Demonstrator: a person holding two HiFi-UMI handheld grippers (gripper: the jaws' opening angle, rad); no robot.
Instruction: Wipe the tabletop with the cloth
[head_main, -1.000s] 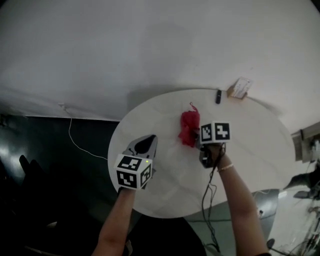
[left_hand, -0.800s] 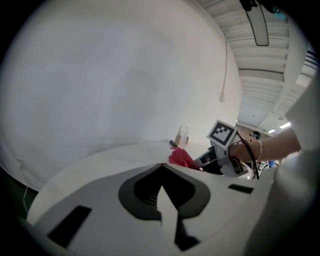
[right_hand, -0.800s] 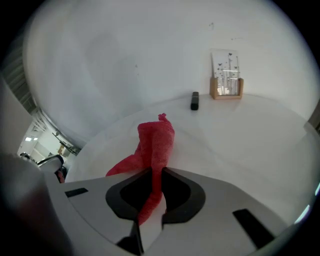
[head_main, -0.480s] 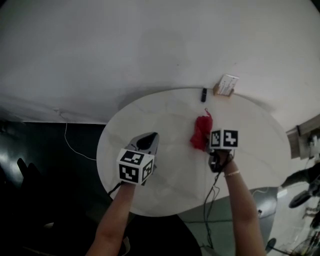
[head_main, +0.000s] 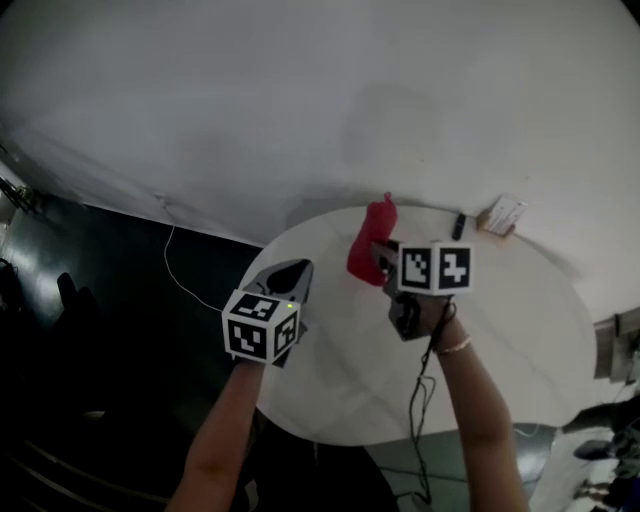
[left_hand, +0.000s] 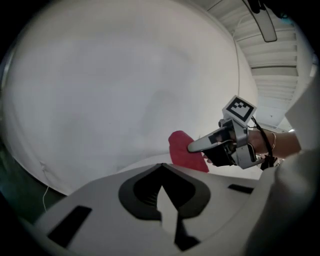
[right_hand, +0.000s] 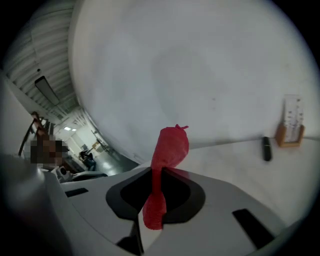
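Pinching red cloth (right_hand: 170, 145) between closed jaws, right gripper (right_hand: 155, 172) hangs over far-left part of round white table (head_main: 500, 330). Cloth bunched: upper end stands past jaw tips, lower end hangs back between jaws. Whether cloth touches tabletop: cannot tell. Left gripper (left_hand: 162, 170) by table's left edge, jaws together, nothing in them. Small dark bar (right_hand: 267, 148) and card stand (right_hand: 292, 125) near far rim, well apart from cloth.

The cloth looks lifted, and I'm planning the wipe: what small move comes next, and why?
Probably lower the right tool until the red cloth presses on the tabletop. Its jaws pinch the cloth, which sticks up before the wall near the table's far edge, apparently off the surface, so it cannot wipe yet.
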